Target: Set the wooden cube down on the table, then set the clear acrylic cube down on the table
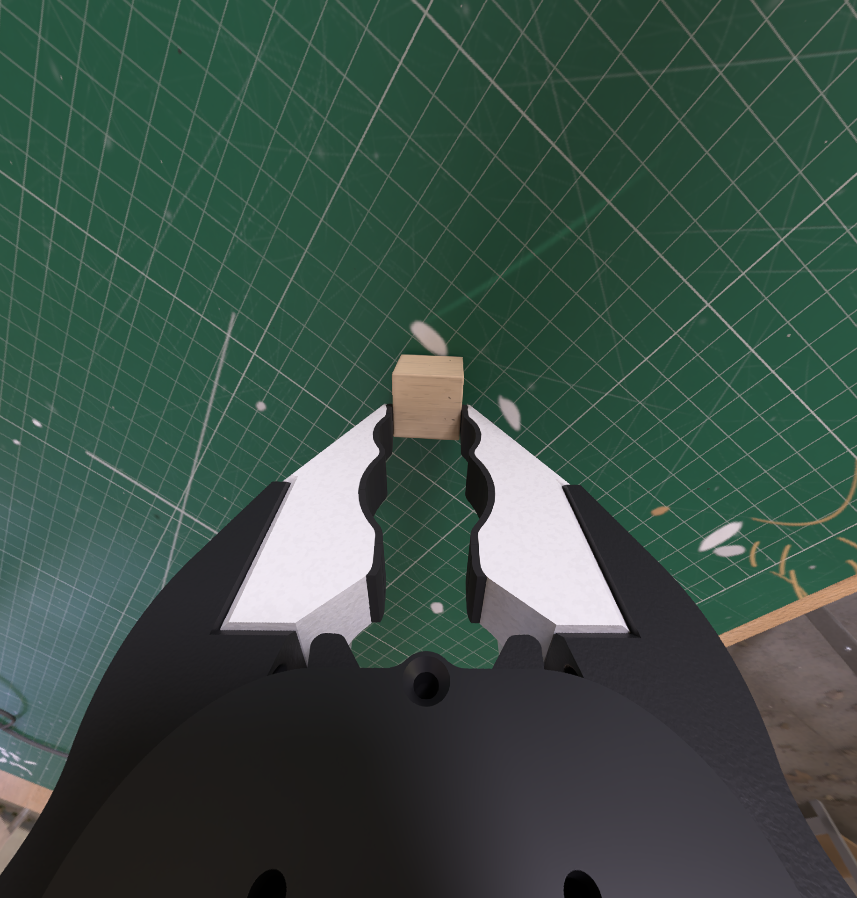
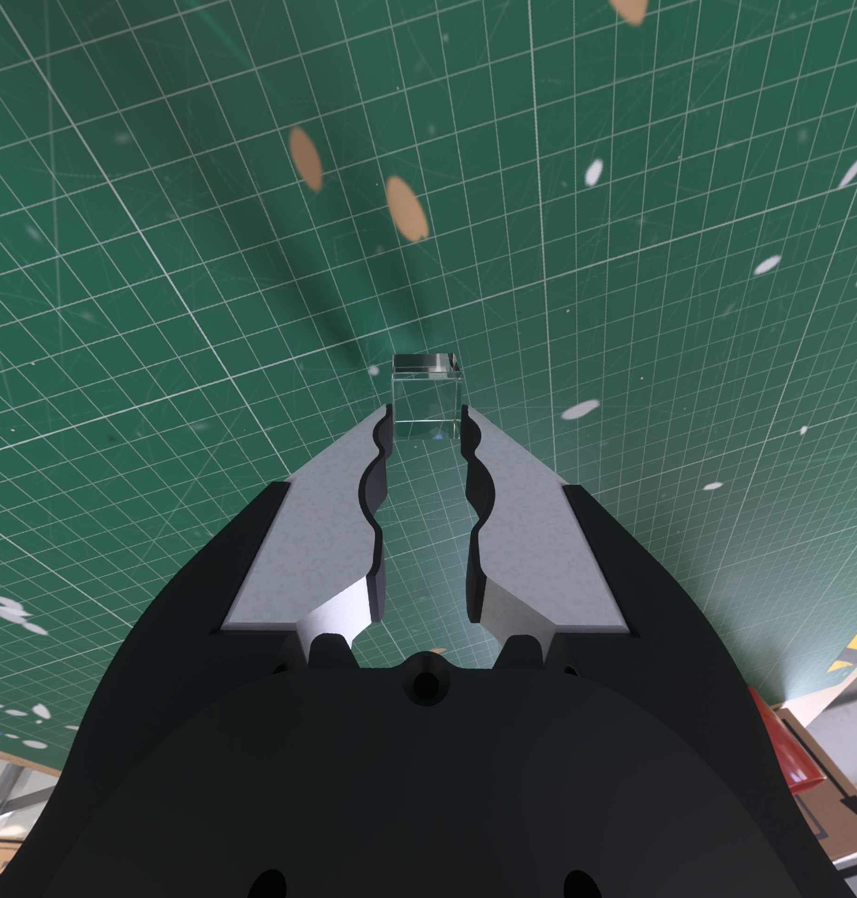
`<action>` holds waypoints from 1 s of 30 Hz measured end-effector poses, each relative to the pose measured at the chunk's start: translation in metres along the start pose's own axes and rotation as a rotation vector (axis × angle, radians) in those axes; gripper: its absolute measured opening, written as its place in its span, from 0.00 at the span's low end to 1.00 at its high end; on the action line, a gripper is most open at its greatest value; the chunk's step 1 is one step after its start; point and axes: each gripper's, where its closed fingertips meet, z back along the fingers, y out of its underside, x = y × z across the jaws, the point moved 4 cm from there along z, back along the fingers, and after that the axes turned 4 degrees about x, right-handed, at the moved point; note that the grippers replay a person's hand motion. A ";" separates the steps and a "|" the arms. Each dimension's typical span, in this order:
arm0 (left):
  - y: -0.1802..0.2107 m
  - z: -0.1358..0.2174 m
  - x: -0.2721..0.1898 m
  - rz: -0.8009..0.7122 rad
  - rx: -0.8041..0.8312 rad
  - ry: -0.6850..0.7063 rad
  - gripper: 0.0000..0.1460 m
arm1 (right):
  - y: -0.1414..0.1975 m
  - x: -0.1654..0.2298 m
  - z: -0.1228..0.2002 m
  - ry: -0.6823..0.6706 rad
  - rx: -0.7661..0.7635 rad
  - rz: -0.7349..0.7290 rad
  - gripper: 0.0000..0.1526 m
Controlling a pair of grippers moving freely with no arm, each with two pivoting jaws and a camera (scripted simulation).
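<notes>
While both cubes are pinched at the fingertips, neither part of the job looks done to me. The left claw [image 1: 426, 420] is clamped on the wooden cube [image 1: 427, 396], held above the green gridded desk [image 1: 222, 194]; the right claw [image 2: 426, 423] is likewise clamped on the clear acrylic cube [image 2: 425, 398]. I'd say the wood should go down first, then the acrylic.

Tabletop [image 1: 611, 194] was covered by a green cutting mat with a white grid, scratched, flecked with white and tan paint spots [image 2: 404, 206]. Pale wooden edge [image 1: 805, 607] showed at the mat's border. Nothing on the mat could be confirmed as resting directly on it.
</notes>
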 end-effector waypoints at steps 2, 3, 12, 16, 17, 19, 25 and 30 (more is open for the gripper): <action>-0.002 0.000 0.001 -0.020 -0.017 0.001 0.18 | -0.001 0.000 0.000 0.000 -0.009 0.015 0.18; -0.003 0.000 0.002 -0.031 -0.024 0.002 0.19 | -0.001 0.000 0.000 0.001 -0.010 0.024 0.18; -0.028 -0.001 0.008 -0.178 -0.030 -0.015 0.19 | -0.009 0.001 0.001 0.017 -0.019 0.155 0.18; -0.047 -0.001 0.008 -0.282 -0.015 -0.036 0.19 | -0.016 0.002 0.003 0.047 -0.005 0.242 0.18; -0.052 -0.001 0.008 -0.306 -0.011 -0.040 0.19 | -0.019 0.003 0.003 0.054 -0.003 0.265 0.18; -0.065 -0.001 0.006 -0.349 -0.013 -0.047 0.19 | -0.025 0.005 0.004 0.061 -0.008 0.309 0.18; -0.111 0.000 -0.003 -0.483 -0.046 -0.039 0.19 | -0.046 0.013 0.007 0.093 -0.033 0.453 0.18; -0.143 0.001 -0.012 -0.574 -0.066 -0.032 0.19 | -0.062 0.019 0.010 0.114 -0.048 0.548 0.18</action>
